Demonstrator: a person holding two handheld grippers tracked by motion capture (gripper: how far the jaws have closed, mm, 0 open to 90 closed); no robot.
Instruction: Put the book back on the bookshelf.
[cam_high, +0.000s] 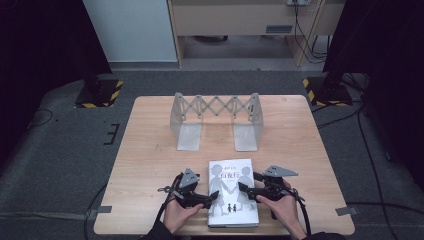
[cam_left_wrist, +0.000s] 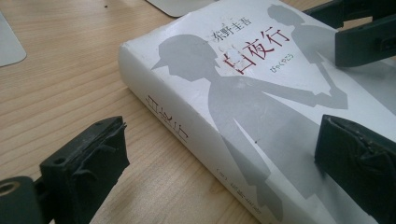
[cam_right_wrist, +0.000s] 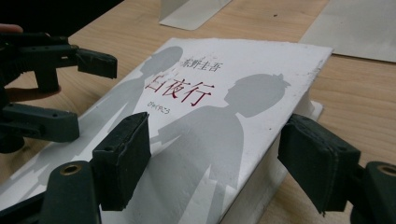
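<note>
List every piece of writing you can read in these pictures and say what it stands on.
"白夜行" in red, on the front cover of the white book.
"東野圭吾" in small dark print above the title, on the same cover.
"びゃくやこう" in small print beside the title, on the cover.
"白夜行" again on the book's spine, faint grey.
Small print lower on the spine: too blurred to read.

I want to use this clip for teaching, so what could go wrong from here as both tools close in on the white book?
1. The right tool straddles only the lifted front cover at the page edge; squeezing there might crease or tear it rather than lift the book.
2. The left tool has one pad on the table beside the spine and one above the cover, so it could slip off.
</note>
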